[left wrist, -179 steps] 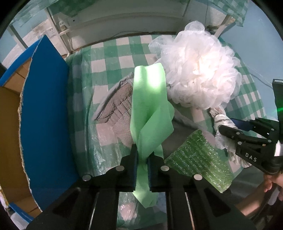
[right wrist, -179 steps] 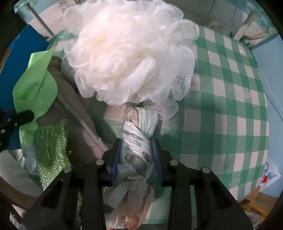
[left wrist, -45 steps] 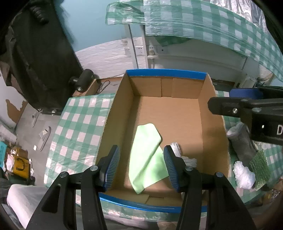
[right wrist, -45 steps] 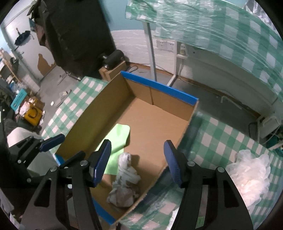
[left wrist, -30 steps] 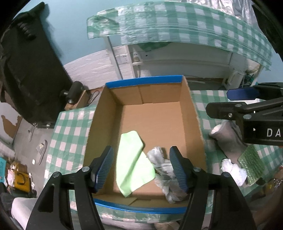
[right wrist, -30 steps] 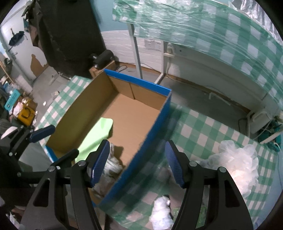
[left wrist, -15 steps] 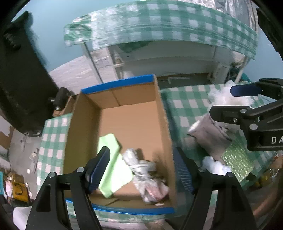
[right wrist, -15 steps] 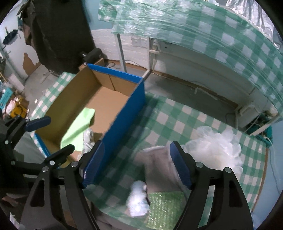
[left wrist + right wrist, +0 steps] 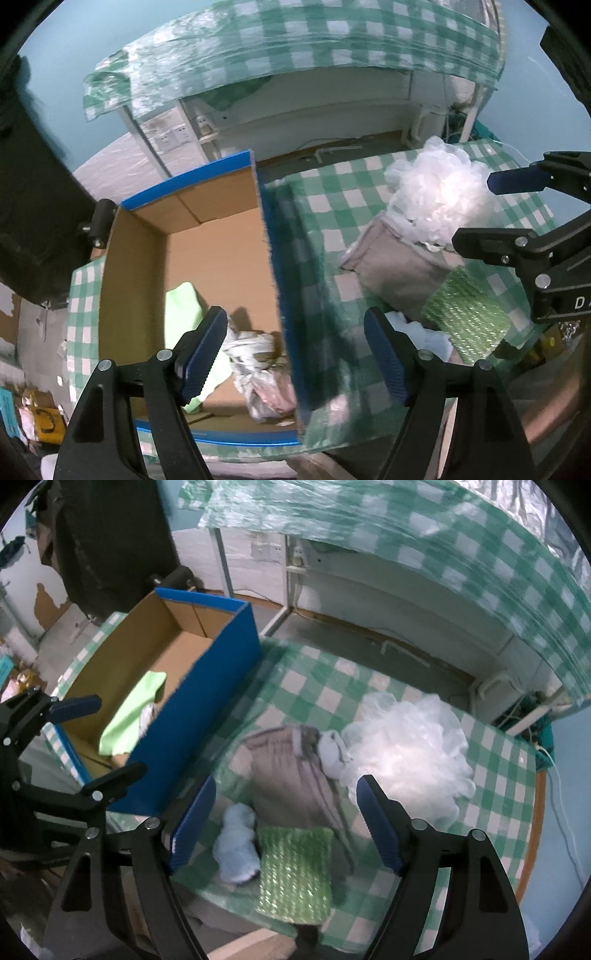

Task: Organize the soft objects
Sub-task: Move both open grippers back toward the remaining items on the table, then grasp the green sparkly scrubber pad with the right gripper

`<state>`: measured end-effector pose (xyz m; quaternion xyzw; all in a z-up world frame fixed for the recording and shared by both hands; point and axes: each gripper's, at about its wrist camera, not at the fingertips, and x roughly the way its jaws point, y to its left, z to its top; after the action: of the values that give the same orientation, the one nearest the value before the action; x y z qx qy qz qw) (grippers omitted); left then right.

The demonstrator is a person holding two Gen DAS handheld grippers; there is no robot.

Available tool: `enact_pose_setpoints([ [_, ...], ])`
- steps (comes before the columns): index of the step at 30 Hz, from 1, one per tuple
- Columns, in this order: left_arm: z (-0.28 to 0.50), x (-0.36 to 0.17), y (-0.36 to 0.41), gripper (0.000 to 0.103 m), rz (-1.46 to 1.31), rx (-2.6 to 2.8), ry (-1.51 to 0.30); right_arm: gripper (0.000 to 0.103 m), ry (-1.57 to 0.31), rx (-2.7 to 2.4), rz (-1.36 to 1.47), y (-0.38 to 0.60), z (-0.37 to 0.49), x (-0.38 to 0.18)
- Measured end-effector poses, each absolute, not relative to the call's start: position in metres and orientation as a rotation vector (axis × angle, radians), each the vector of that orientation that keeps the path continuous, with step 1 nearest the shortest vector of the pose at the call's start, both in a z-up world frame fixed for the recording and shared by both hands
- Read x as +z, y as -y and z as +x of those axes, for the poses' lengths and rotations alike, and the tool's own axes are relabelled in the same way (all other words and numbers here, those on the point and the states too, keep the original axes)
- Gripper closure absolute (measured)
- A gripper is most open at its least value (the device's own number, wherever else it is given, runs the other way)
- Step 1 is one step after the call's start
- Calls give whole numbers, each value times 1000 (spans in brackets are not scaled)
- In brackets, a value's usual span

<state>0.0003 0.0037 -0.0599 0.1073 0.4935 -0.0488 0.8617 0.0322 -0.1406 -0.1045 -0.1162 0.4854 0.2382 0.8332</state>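
Observation:
A blue-sided cardboard box [image 9: 221,240] [image 9: 207,701] stands at the left of the table. In it lie a light green cloth [image 9: 181,310] [image 9: 129,716] and a knotted white rag bundle [image 9: 258,365]. On the checked tablecloth lie a white mesh bath puff [image 9: 410,746] [image 9: 439,195], a grey cloth [image 9: 291,771] [image 9: 399,273], a sparkly green sponge cloth [image 9: 295,871] [image 9: 469,314] and a small pale blue cloth ball [image 9: 238,845] [image 9: 424,332]. My left gripper [image 9: 295,358] is open and empty, high over the box's right wall. My right gripper [image 9: 284,827] is open and empty, above the table objects.
The table [image 9: 491,812] has a green-and-white checked plastic cover. A second checked-covered table [image 9: 443,528] stands behind. A dark cabinet [image 9: 110,539] is at the far left. Power sockets [image 9: 280,554] sit on the back wall. The floor drops off beyond the table edges.
Both grippers have swung right, away from the box toward the table objects. The green cloth and rag bundle, held six seconds ago, now lie in the box.

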Motion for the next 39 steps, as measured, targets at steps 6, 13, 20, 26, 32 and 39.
enact_pose_setpoints([
  [6, 1, -70, 18, 24, 227, -150, -1075, 23, -1076, 488, -229, 162, 28, -121],
  [13, 1, -88, 38, 24, 231, -186, -1143, 23, -1141, 465, -207, 182, 22, -147],
  [20, -1, -106, 48, 24, 223, -210, -1195, 23, -1216, 464, -175, 191, 19, -173],
  [26, -4, -118, 56, 24, 238, -229, -1237, 23, -1265, 462, -203, 192, 17, -194],
  [32, -5, -129, 62, 23, 258, -238, -1277, 23, -1294, 460, -225, 191, 19, -205],
  [39, -3, -133, 63, 23, 251, -247, -1298, 23, -1318, 479, -252, 183, 20, -218],
])
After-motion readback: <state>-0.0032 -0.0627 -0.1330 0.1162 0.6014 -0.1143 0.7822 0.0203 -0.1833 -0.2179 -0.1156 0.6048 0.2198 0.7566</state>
